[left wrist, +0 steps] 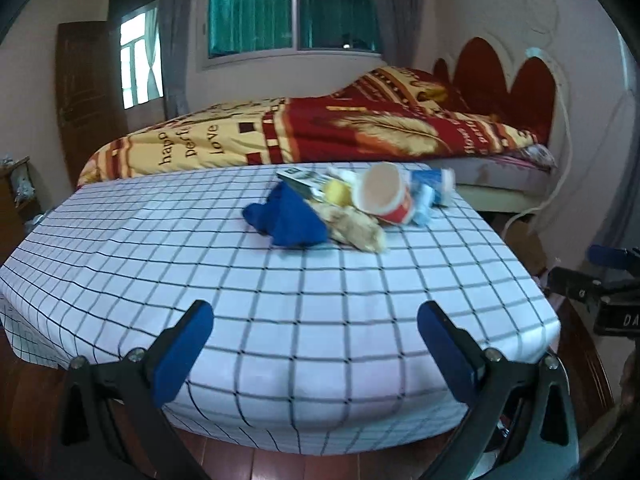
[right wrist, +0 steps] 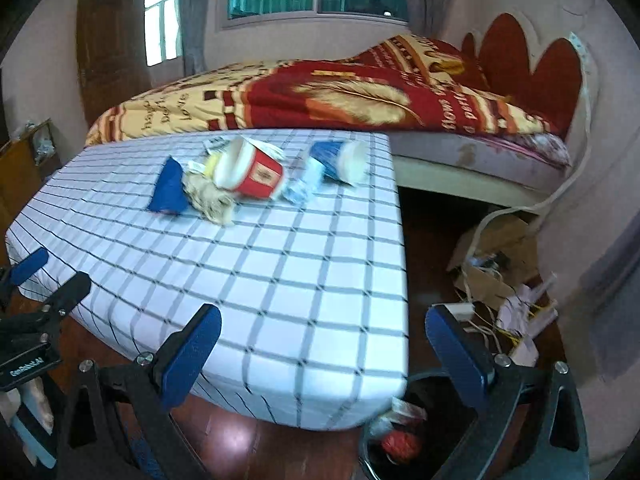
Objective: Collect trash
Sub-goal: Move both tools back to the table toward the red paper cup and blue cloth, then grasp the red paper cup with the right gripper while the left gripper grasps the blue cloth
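A bedroom in a home. A bed with a red and yellow printed blanket and a red scalloped headboard stands just beyond the far edge of a table covered in a white checked cloth. Behind it are a curtained window and a brown wooden door. On the wooden floor off the table's right edge lie an open cardboard box and loose cables
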Available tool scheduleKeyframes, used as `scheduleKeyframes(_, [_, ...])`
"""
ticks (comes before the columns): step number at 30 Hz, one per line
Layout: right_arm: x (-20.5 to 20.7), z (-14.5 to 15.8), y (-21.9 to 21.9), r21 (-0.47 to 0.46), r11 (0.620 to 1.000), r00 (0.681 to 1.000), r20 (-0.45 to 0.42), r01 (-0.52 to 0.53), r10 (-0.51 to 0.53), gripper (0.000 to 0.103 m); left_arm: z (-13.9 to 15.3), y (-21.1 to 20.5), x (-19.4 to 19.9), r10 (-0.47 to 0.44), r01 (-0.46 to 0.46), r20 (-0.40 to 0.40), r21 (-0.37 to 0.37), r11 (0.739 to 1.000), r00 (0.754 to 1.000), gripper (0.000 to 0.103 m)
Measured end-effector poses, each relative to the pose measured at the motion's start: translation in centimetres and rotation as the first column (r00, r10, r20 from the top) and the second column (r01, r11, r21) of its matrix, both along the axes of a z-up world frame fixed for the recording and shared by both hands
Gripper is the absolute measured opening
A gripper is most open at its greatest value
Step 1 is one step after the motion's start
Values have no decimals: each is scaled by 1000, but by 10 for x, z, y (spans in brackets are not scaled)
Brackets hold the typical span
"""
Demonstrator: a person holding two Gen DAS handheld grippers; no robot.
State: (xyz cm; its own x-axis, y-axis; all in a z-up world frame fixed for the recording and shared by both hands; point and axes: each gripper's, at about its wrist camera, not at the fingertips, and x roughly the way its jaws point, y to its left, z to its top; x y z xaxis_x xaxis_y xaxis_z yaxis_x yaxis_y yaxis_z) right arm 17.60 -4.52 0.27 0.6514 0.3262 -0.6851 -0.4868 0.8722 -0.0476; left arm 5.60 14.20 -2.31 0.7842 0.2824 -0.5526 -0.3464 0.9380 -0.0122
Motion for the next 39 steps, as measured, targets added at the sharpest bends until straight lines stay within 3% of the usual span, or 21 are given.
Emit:
scheduleKeyframes(7, [43, -1, 54, 15, 1000, 1000, -5, -26, 26, 102, -6, 38, 25, 53, -54, -18, -33, 998, 998, 98])
scheduleKeyframes(15, [105, -10, 110, 44, 999, 999, -40, -30, 32, 83, -10, 66, 66, 68, -69, -32, -40, 997, 997, 97])
scheduleKeyframes(24, [156, -33, 155, 74, 996, 992, -107, -54, 61, 72, -19, 77, 103, 67, -70, -55, -57, 996, 996, 96])
scheduleKeyframes(27, [164, -43, 157, 64, 997, 991, -124, -51, 58, 63, -22, 76, 120, 63, -67, -74, -52, 996, 995, 96])
scheduleKeyframes(29, [166, -50, 153, 69, 996, 989, -139, -49, 58, 46, -24, 77, 129, 65, -70, -87, -48, 996, 994, 95])
scheduleKeyframes(33, [165, -59, 143, 72, 997, 989, -142, -40, 50, 26, -31, 84, 146, 73, -79, -125, -44, 996, 989, 89])
scheduleKeyframes(35, [166, -60, 138, 82, 996, 990, -132, -33, 43, 11, -35, 88, 150, 71, -80, -137, -61, 995, 988, 87])
scheduleKeyframes(37, [167, -60, 136, 93, 995, 992, -124, -26, 37, 6, -38, 92, 153, 71, -84, -152, -80, 993, 986, 83])
scheduleKeyframes(39, [168, -59, 134, 104, 994, 992, -120, -24, 37, 6, -42, 96, 155, 64, -82, -161, -109, 991, 985, 70])
